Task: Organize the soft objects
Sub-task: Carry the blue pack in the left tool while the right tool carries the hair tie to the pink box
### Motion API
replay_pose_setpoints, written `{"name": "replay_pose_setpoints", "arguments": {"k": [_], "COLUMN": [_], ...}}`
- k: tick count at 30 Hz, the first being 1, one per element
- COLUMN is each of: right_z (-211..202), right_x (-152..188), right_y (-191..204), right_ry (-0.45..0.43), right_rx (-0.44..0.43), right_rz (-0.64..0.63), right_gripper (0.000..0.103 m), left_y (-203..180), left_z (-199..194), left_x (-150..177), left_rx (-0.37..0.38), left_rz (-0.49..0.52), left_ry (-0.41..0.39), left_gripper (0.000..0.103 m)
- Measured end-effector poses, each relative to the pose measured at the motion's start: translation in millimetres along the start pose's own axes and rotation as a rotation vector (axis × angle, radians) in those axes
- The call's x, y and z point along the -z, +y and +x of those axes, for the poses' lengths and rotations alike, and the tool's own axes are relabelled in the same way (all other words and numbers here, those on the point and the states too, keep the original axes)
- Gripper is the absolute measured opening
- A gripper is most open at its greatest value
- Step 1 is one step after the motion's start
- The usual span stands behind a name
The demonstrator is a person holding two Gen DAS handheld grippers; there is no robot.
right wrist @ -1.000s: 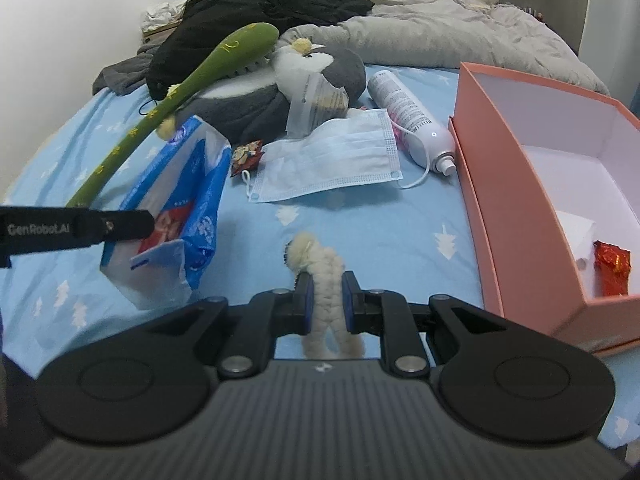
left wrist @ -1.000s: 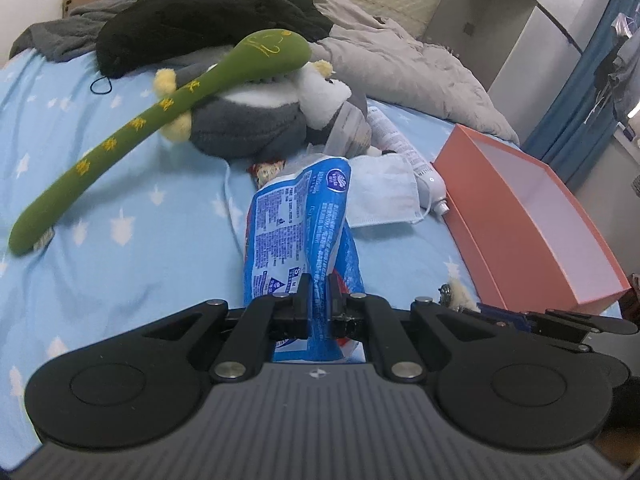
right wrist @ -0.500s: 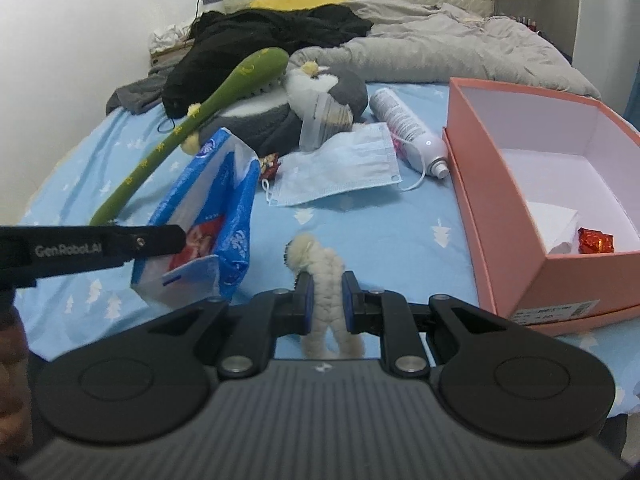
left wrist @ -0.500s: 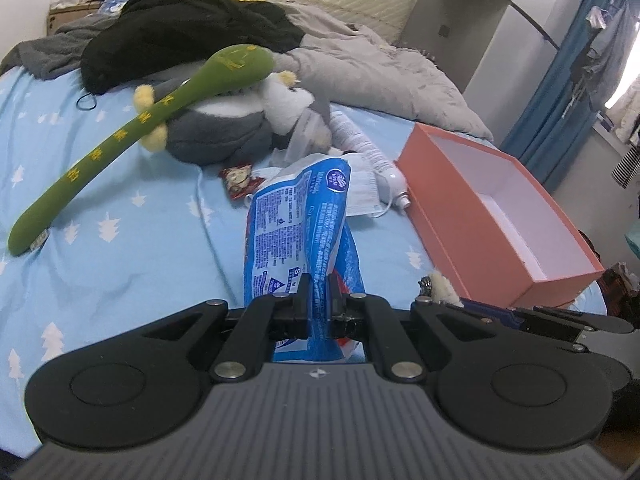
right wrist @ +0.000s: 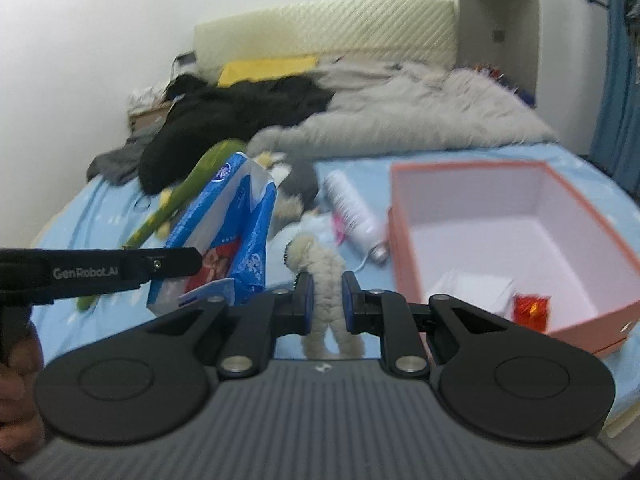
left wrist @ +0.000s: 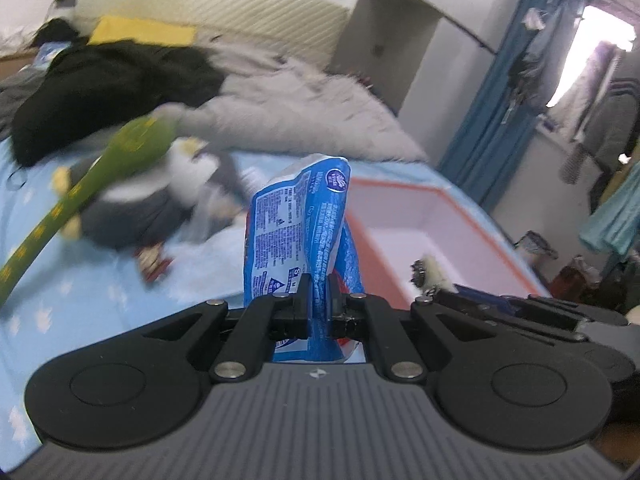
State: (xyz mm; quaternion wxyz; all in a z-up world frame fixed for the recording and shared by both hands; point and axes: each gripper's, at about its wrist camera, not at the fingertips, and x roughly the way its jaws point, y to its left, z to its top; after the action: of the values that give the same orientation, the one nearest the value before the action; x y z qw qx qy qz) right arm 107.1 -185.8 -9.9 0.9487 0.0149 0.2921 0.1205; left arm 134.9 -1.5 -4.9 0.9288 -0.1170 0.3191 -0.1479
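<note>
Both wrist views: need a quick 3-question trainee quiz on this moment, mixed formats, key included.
1. True or false: the left gripper is shut on the blue plastic bag.
2. What does the right gripper hold? A) white spray bottle B) fuzzy white toy figure C) face mask
3. Fill in: inside the pink box, next to a white paper sheet, lies a small ____ wrapper.

Key
1. True: the pads pinch the bag's lower part and it stands up between them.
2. B: the fuzzy white toy figure sits between the pads; the white spray bottle lies on the bed beside the box.
3. Red: the red wrapper rests near the box's front corner.
</note>
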Motion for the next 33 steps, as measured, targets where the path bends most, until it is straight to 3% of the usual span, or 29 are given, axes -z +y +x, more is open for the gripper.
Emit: {"name": "replay_pose_setpoints", "arguments": {"k": [10,14,20,33], "right_z": [-32,-36,-21,50], "right_x": [-51,-68,-79,-56], "right_y": [-33,-60,-108,-189], "right_ry": [-0.137,-0.149,-0.051,0.174], "right_rx": [0.099,0.129,0.184,0.251], "right_rz": [0.012,0.046,0.123,0.267], "right_gripper": [0.019,0.019,0.019,0.019], "left_y": [-54,-76,-110,-137], "left_z": [11,25,76,213], "left_x": [-64,-80,-93,-92], "left_rx": [0.107,0.155,0.176,0.159], "left_rz": [0.056,0.069,0.129,0.156], "left_ry": [-0.062,-0.057,0.005,0.298], "left_gripper": [0.007,0.007,0.007,0.007]}}
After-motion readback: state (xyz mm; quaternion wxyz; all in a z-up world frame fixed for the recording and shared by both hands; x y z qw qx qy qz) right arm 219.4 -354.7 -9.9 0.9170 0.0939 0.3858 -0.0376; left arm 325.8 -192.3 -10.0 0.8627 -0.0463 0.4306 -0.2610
